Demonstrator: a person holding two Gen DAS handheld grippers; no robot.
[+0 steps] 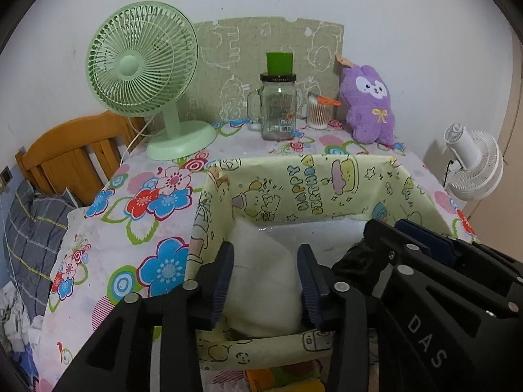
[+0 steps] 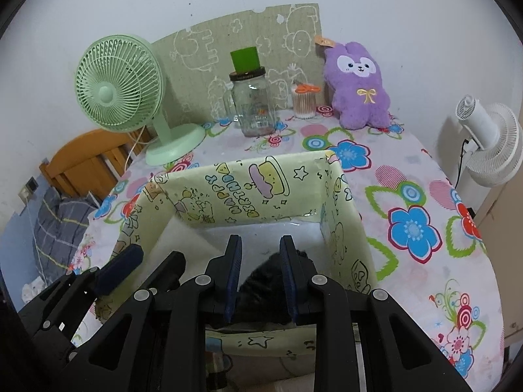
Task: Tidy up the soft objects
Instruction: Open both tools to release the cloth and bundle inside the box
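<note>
- Yellow-green box (image 1: 327,192), printed paper walls, open top, on counter (image 1: 137,238) under floral cloth.
- Left gripper (image 1: 266,281): released, pads apart, white soft item (image 1: 261,281) lying loose between them, low in box's left half.
- Right gripper (image 2: 260,281): clenched on black soft item (image 2: 261,289), low over box's right half, just beside the white one.
- Step in hand, judged: depositing both items in box.
- For a clean drop: lower black item to floor before opening; lift left gripper straight up, clear of near wall, to avoid dragging white item.
- Purple plush (image 1: 367,104) upright at counter's back, beside cotton swab cup (image 1: 317,111); likely next.
</note>
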